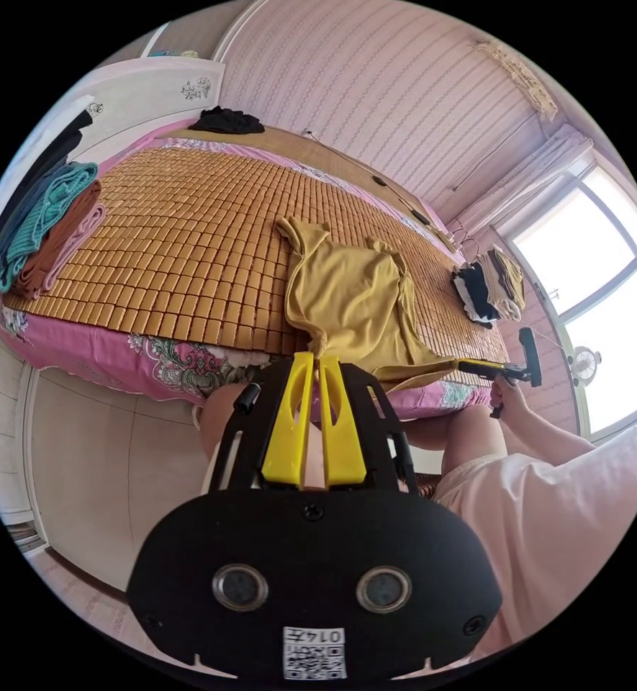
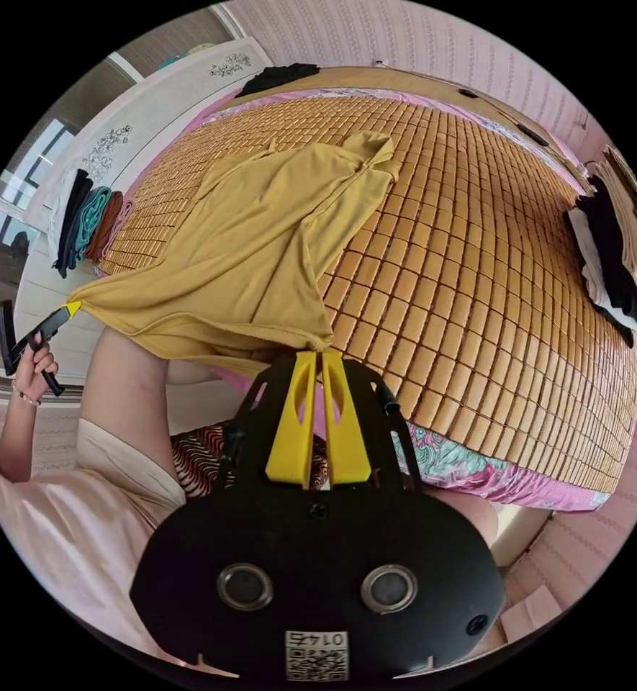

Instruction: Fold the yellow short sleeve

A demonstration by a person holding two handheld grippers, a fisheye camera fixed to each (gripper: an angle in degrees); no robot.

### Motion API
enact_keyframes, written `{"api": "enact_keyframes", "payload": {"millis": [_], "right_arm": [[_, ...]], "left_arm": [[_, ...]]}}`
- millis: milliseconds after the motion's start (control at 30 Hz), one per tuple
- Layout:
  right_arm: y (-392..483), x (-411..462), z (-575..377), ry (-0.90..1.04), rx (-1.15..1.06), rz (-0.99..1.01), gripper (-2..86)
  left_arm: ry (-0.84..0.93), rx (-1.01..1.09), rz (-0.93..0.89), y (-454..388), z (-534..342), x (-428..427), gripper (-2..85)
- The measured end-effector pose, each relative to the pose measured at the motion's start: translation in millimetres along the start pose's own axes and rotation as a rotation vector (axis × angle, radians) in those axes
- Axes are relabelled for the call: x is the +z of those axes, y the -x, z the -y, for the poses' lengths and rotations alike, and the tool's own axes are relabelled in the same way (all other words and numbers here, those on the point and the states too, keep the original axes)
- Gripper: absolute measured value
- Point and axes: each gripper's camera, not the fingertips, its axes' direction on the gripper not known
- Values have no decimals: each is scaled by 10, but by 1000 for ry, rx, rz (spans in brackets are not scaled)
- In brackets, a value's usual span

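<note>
- The yellow short sleeve shirt point(image 2: 260, 230) lies spread on the bamboo mat point(image 2: 476, 273), its hem hanging over the mat's near edge.
- The left gripper point(image 1: 317, 354) and right gripper point(image 2: 317, 350) each pinch a hem corner, jaws clenched on cloth.
- Judged step: straightening the shirt; next calls for carrying both corners evenly toward the collar.
</note>
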Motion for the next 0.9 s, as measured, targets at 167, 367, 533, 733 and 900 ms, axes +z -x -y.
{"api": "enact_keyframes", "payload": {"millis": [167,367,533,733,900], "right_arm": [[-358,-634,-528,-141,97,68,3],[-463,-1903,-1037,-511,71,198,3],[-81,-3379,-1410,-878,-144,158,2],[409,-4814,-1972,-1157,-366,112,1],[447,-5343,-1993,-1177,-426,118,2]], "left_arm": [[-82,14,-75,106,-119,-260,-10],[-354,154,-203,-179,-24,-1128,-10],[-624,359,-232,-627,137,-2247,-10],[-907,593,-263,-1193,62,-3637,-10],[-939,619,-277,-1297,193,-4022,-10]]}}
